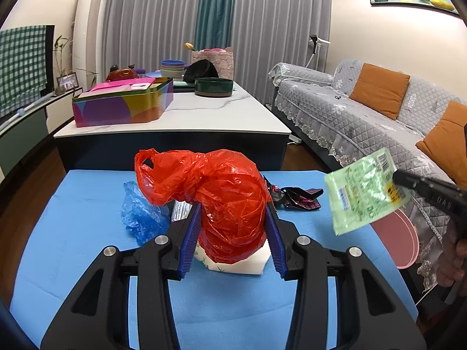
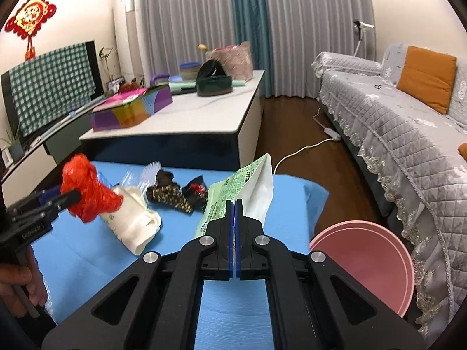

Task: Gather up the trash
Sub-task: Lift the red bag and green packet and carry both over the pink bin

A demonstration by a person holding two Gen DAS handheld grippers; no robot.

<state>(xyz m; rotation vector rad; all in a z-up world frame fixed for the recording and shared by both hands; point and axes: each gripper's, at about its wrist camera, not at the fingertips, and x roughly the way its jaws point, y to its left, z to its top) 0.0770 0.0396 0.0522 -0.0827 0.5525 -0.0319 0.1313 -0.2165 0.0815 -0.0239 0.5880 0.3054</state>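
Observation:
My left gripper (image 1: 233, 195) is shut on a crumpled red plastic bag (image 1: 221, 186), held just above a white tissue pack (image 1: 251, 265) on the blue table (image 1: 73, 233). A blue plastic bag (image 1: 143, 215) lies to its left and a dark wrapper (image 1: 297, 197) to its right. In the right wrist view my right gripper (image 2: 235, 204) is shut on a green-and-white wrapper (image 2: 233, 183), lifted off the table. That wrapper (image 1: 362, 189) also hangs at the right of the left wrist view. The red bag (image 2: 87, 192), the tissue pack (image 2: 134, 221) and dark wrappers (image 2: 172, 195) show at the left.
A pink bin (image 2: 364, 262) stands on the floor between the blue table and the grey sofa (image 2: 408, 134). Behind is a white coffee table (image 2: 189, 122) with a colourful tin (image 2: 131, 110) and bowls. A white cable (image 2: 303, 148) runs across the floor.

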